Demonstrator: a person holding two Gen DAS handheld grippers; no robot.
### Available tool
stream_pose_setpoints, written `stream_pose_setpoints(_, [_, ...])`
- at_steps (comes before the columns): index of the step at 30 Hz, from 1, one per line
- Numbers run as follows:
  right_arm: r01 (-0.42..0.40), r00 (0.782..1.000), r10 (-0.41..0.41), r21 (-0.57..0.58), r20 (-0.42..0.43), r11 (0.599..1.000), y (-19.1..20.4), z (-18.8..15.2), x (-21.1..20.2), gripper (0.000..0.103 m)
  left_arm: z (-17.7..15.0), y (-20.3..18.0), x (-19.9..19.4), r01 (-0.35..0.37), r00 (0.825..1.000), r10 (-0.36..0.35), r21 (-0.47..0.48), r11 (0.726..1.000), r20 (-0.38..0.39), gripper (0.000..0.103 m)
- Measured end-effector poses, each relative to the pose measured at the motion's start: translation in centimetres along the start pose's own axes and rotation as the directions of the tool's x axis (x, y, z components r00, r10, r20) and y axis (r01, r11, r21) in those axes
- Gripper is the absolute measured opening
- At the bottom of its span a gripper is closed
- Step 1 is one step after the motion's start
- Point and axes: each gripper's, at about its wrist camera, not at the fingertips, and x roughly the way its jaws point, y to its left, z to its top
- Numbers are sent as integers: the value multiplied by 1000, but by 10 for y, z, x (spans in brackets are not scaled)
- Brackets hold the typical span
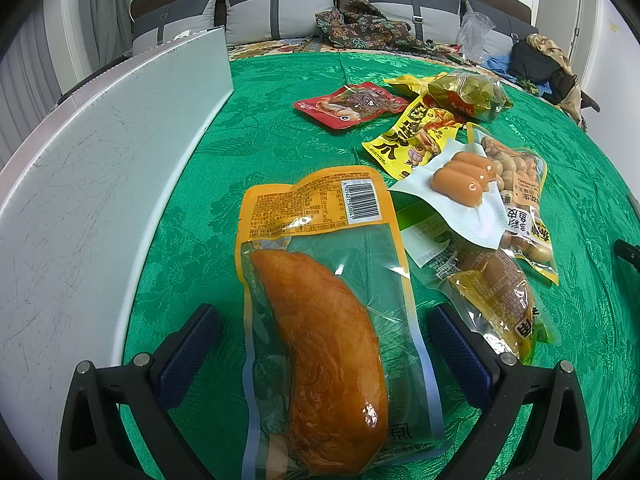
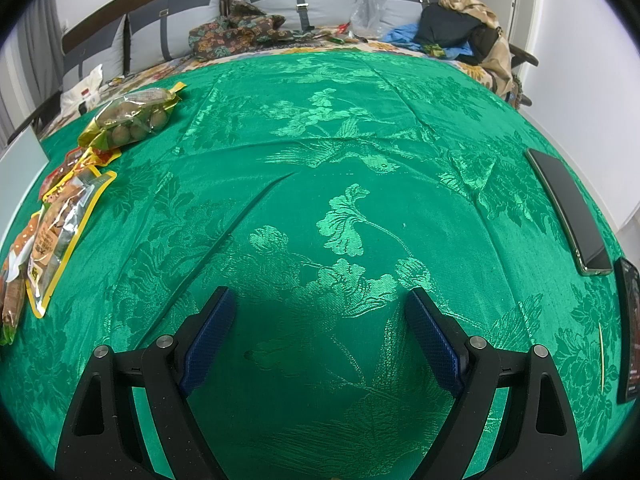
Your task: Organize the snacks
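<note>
A vacuum pack of orange chicken breast (image 1: 324,312) lies on the green cloth between the fingers of my open left gripper (image 1: 324,320); the pads stand apart from it on both sides. To its right lie a sausage pack (image 1: 460,184), a peanut pack (image 1: 520,192), a drumstick pack (image 1: 500,296), a yellow pack (image 1: 416,140), a red pack (image 1: 352,104) and a bag of round snacks (image 1: 468,94). My right gripper (image 2: 320,312) is open and empty over bare cloth. The snack pile (image 2: 60,208) shows at its far left.
A white box wall (image 1: 100,168) stands along the left of the table. Two dark phones (image 2: 568,208) lie at the right table edge, with a thin stick (image 2: 602,356) nearby. A sofa with cushions, clothes and bags (image 2: 460,28) lies beyond the table.
</note>
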Motion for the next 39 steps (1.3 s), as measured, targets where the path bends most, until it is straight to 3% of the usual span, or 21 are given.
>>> stream_pose_setpoints(11, [0, 1000, 0, 0, 0, 1000, 0, 1, 2, 90, 1, 0, 0, 1, 1000, -1, 1, 1000, -6, 103])
stream_pose_setpoints(14, [0, 1000, 0, 0, 0, 1000, 0, 1, 2, 90, 5, 1, -1, 22, 996, -20, 23, 999, -91, 102])
stream_pose_setpoints(15, [0, 1000, 0, 0, 0, 1000, 0, 0, 0, 90, 8, -1, -1, 36, 992, -31, 40, 999, -122, 99])
stream_pose_setpoints(17, [0, 1000, 0, 0, 0, 1000, 1, 0, 2, 90, 8, -2, -8, 45, 993, -38, 58, 997, -111, 76])
stream_pose_setpoints(21, [0, 1000, 0, -1, 0, 1000, 1, 0, 1, 90, 3, -2, -26, 79, 994, -76, 48, 996, -76, 58])
stream_pose_setpoints(23, [0, 1000, 0, -1, -1, 1000, 1, 0, 2, 90, -2, 1, -35, 104, 993, -104, -8, 995, -62, 47])
stream_pose_setpoints(26, [-3, 1000, 3, -6, -9, 1000, 3, 6, 12, 89, -13, 8, -47, 135, 990, -139, -99, 986, -35, 42])
stream_pose_setpoints(28, [-69, 993, 68, -12, -93, 998, 16, 12, 9, 87, -20, 10, -54, 139, 990, -142, -130, 982, -16, 41])
stream_pose_setpoints(29, [-157, 982, 157, 5, -103, 988, 28, 11, -1, 87, -24, 10, -58, 140, 990, -143, -136, 981, -8, 40])
stream_pose_setpoints(30, [-272, 957, 272, 10, -106, 962, 48, 8, -16, 87, -27, 10, -59, 142, 990, -144, -138, 980, -1, 39])
stream_pose_setpoints(31, [-379, 918, 375, -7, -131, 925, 73, 5, -27, 87, -28, 8, -61, 148, 989, -148, -131, 980, 6, 36])
stream_pose_setpoints(32, [-483, 864, 469, -43, -182, 874, 109, 2, -38, 86, -27, 5, -62, 148, 989, -148, -106, 983, 6, 35])
stream_pose_setpoints(33, [-538, 830, 511, -78, -224, 840, 139, -1, -43, 86, -27, 2, -64, 141, 990, -141, -84, 986, 4, 35])
stream_pose_setpoints(35, [-577, 798, 528, -115, -289, 809, 188, -3, -42, 85, -29, -2, -67, 131, 991, -131, -41, 991, -13, 37])
stream_pose_setpoints(36, [-573, 796, 514, -124, -320, 810, 209, -2, -37, 85, -30, -5, -68, 117, 993, -118, -10, 993, -21, 38])
stream_pose_setpoints(37, [-569, 794, 499, -135, -347, 811, 225, -2, -31, 84, -33, -7, -69, 101, 995, -101, 19, 995, -26, 46])
stream_pose_setpoints(38, [-561, 792, 474, -151, -386, 814, 242, -2, -23, 78, -36, -9, -67, 67, 997, -65, 60, 996, -41, 58])
stream_pose_setpoints(39, [-538, 801, 436, -172, -411, 825, 253, -3, -18, 61, -38, -11, -66, 36, 998, -32, 90, 995, -46, 63])
